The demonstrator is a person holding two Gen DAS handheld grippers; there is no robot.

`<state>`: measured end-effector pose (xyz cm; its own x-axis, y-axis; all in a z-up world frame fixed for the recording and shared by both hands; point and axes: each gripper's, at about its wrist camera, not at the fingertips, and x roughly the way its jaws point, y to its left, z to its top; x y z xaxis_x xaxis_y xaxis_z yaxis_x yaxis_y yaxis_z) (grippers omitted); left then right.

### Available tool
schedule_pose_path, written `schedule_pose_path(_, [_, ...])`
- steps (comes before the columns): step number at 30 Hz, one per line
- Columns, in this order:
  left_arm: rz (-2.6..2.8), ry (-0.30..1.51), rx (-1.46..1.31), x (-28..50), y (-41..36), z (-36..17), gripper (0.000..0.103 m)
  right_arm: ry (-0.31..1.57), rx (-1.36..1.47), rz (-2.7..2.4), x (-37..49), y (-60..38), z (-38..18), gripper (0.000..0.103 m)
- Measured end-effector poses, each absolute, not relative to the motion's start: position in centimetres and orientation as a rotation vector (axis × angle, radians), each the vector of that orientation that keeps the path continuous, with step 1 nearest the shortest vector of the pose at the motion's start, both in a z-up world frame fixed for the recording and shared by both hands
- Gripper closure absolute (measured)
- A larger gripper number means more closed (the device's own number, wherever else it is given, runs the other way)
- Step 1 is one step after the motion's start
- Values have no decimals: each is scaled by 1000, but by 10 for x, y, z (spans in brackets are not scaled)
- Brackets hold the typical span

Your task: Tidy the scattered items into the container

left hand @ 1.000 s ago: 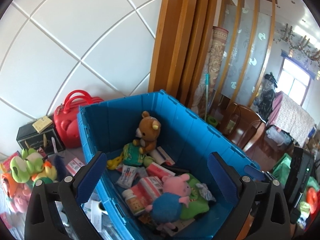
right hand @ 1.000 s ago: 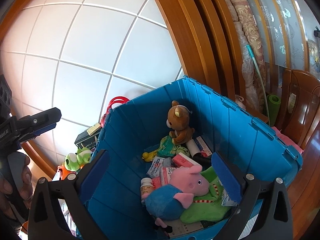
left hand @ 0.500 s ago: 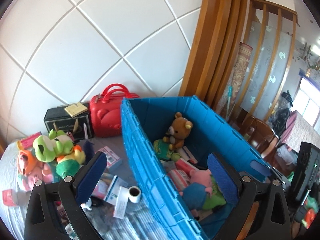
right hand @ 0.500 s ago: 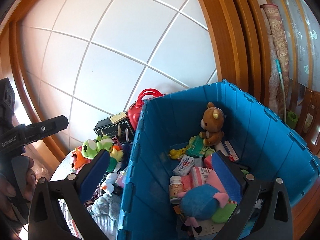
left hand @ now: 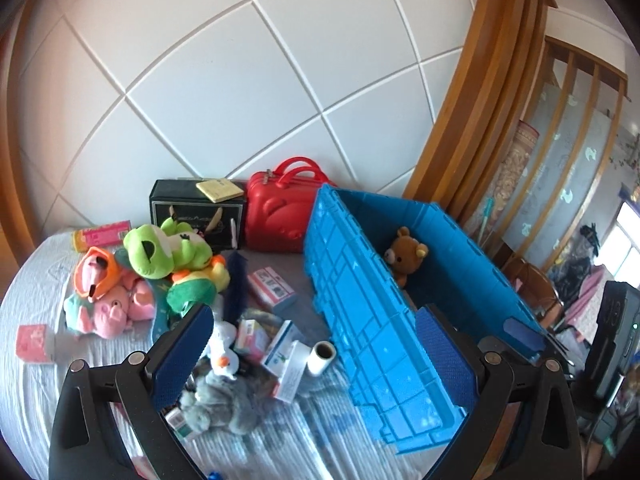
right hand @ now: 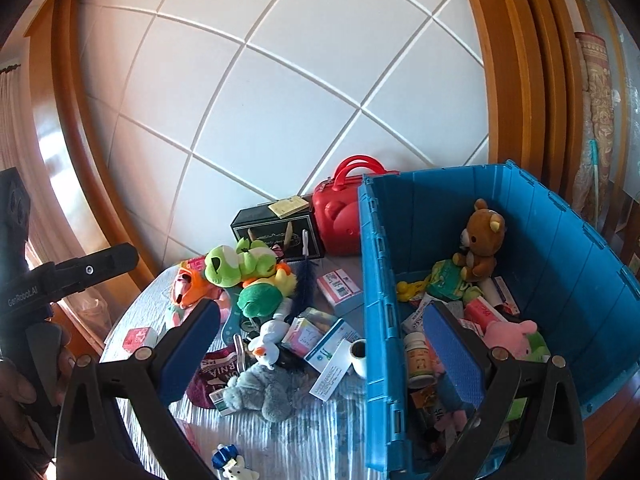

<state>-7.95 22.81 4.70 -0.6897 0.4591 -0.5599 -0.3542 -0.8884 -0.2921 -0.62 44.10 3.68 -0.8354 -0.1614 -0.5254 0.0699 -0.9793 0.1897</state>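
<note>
Now both your grippers have swung away from over the blue crate (right hand: 472, 264) toward the clutter left of it, so a drop looks finished and the next pick is starting. Your left gripper (left hand: 316, 356) and right gripper (right hand: 320, 356) both hang with jaws spread wide, gripping nothing. Nearest, just left of the crate, lie the grey plush (right hand: 264, 392), a white roll (left hand: 322, 358) and small boxes. Farther left sits the green frog plush (left hand: 160, 248). Farthest, inside the crate, the brown bear (right hand: 482, 240) leans on the back wall.
</note>
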Motion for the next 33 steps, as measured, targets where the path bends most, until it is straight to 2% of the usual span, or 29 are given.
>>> schedule_pose_path(15, [2643, -361, -912, -50, 114, 34, 1, -105, 876, -2790, 3, 329, 42, 0])
schedule_pose_path(33, [2831, -348, -941, -20, 19, 36, 1, -34, 889, -2628, 5, 227, 30, 0])
